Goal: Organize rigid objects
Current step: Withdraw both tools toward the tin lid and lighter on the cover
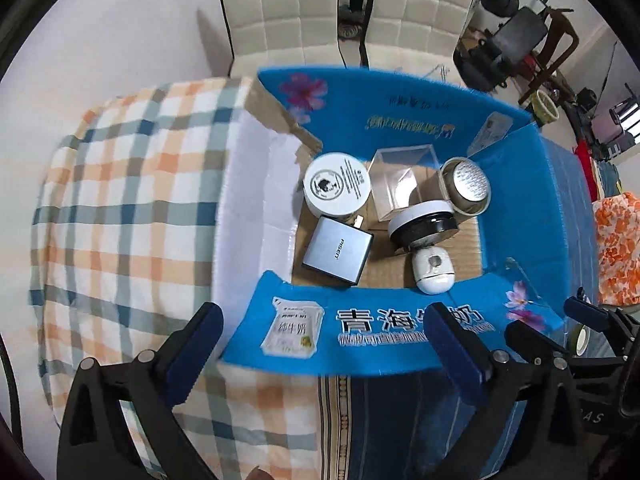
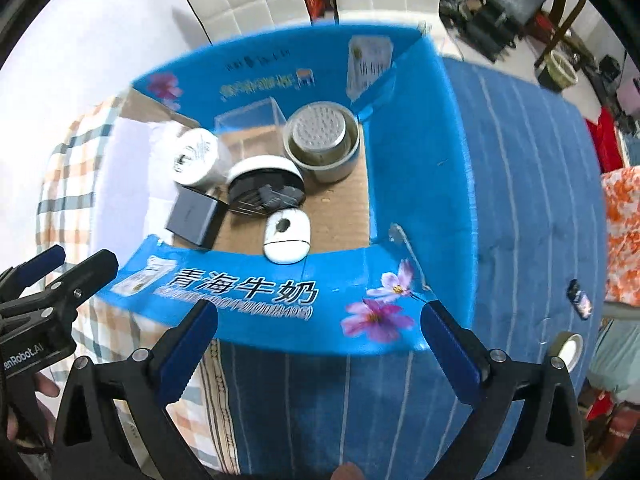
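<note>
both grippers hang empty before the box

your left gripper (image 1: pixel 322 344) and right gripper (image 2: pixel 318 344) are spread, holding nothing. at 12 o'clock, the blue box (image 1: pixel 400 344) holds the grey charger (image 1: pixel 336 250). only your right view shows the tape roll (image 2: pixel 570 348) at 3 o'clock.

— What is in the box (image 1: pixel 372 344)?

— A round tub (image 1: pixel 337 189) sits at the back left. Just right of it is a see-through case (image 1: pixel 396 184), then a tin (image 1: pixel 466 186) in the back right corner.

— And in front?

— A charger (image 1: pixel 338 255) lies front left. A jar (image 1: pixel 423 226) lies in the middle, maybe touching the case. A little oval thing (image 1: pixel 434 271) is by the front wall.

— Where is the box?

— On a bed, with two chairs (image 1: pixel 280 12) behind.
</note>
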`<state>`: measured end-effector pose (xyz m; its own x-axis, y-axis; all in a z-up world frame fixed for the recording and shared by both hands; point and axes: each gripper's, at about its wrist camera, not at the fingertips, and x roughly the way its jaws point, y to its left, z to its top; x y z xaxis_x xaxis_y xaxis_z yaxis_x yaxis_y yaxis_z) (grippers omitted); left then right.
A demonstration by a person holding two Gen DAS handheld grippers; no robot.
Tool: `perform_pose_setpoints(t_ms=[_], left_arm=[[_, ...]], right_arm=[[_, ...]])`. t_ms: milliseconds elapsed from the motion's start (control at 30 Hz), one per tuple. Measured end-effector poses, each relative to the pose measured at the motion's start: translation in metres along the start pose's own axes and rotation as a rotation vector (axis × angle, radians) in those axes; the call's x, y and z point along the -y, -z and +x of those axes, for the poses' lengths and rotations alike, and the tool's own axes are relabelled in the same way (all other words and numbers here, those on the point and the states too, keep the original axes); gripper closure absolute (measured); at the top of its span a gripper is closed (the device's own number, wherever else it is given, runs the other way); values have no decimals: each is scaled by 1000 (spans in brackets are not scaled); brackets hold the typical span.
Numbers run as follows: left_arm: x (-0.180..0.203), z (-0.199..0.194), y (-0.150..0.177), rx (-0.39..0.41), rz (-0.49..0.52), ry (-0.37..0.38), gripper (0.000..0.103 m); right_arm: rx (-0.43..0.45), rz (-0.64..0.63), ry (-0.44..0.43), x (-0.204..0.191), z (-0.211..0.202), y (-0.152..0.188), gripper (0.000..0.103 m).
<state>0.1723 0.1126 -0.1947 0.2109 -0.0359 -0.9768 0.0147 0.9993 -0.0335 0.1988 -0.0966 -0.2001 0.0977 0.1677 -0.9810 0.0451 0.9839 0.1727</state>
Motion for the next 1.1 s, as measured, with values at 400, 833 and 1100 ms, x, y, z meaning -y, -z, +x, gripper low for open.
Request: perform_pose_setpoints(t_ms=[400, 833, 1100], left_arm=[[11, -109, 28, 184, 0, -25, 0], [34, -147, 53, 240, 0, -22, 0], [122, -103, 58, 175, 97, 47, 0]], right_arm=[[183, -56, -6, 7, -137, 43, 0], [235, 2, -76, 43, -184, 65, 0], [116, 268, 4, 179, -138, 98, 0]])
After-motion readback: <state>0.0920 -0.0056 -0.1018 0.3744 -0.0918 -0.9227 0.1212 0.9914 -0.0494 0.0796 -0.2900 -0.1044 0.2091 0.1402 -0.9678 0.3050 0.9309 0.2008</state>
